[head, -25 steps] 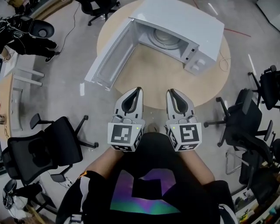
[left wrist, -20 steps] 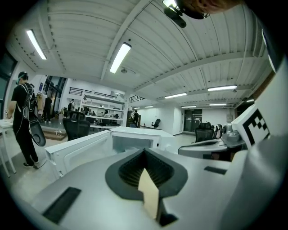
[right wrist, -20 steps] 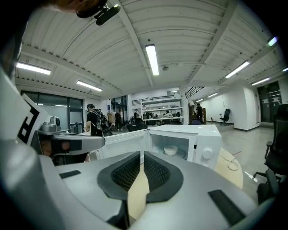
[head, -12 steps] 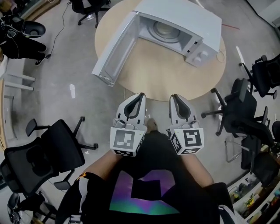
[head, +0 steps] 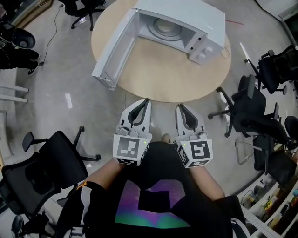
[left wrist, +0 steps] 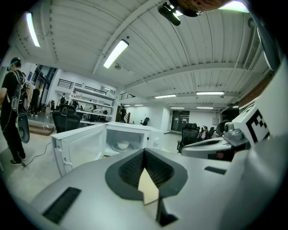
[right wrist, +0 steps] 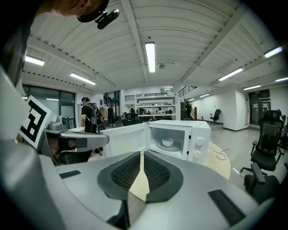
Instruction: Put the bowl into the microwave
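Holds the grey plastic left gripper [head: 146,100] and the matching grey right gripper [head: 179,106] side by side, low and close before a black-shirted torso. Forearms bent in and roughly parallel, marker cubes nearest the body, tips pointing forward and leaning slightly toward each other. Grasps nothing with either one. In the left gripper view, dark ribbed pads [left wrist: 130,168] clenched together at the tips [left wrist: 144,150], with only a tan wedge showing below the meeting point. In the right gripper view, pads [right wrist: 155,173] likewise closed tip to tip [right wrist: 142,153], nothing between them. Just ahead of both sets of jaws in the head view, the near edge of a round light-wood table [head: 172,74]. Well beyond the jaws, on the far part of that table, a white boxy microwave oven [head: 186,14], with its hinged door [head: 114,49] swung wide open on the left-hand side of the jaws. Inside the cavity, on the turntable, a small white bowl [right wrist: 167,142], far ahead of the tips, slightly right of the right jaws' line and slightly left of the left jaws' line [left wrist: 122,145]. Off to either side of the grippers, well apart from them, black office chairs [head: 56,158] on the grey floor.
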A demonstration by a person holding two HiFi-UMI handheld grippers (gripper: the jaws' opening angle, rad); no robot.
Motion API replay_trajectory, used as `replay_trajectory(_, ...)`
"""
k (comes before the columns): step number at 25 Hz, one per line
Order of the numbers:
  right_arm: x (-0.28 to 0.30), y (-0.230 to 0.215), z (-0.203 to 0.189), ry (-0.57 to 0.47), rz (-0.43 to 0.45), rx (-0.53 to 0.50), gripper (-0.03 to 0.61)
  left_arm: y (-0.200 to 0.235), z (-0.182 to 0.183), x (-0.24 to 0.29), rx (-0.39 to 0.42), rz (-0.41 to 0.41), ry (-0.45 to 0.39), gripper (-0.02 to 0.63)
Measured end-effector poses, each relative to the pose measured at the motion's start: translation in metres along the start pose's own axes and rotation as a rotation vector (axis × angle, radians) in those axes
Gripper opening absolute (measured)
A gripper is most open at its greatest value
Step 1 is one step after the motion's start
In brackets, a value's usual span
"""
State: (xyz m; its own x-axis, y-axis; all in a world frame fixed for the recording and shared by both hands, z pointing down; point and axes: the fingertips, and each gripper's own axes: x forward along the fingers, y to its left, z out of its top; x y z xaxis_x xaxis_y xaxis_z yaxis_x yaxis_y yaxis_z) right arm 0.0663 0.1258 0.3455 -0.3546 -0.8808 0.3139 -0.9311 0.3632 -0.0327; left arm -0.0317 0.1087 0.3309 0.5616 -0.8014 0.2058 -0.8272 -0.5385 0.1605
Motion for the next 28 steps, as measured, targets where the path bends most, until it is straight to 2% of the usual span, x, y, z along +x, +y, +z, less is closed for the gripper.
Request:
replay_trajectory(17, -0.070, -0.061, -0.017, -0.049, 0.094, -0.006, 0.037, -0.107, -0.014, 0.005, 0.032, 0.092, 0.002, 0.046)
replay_trajectory(28, -0.106, -0.076, -0.044, -0.030, 0.173, -0.028, 0.037, -0.145, -0.037, -0.012, 0.027, 0.193, 0.011, 0.046)
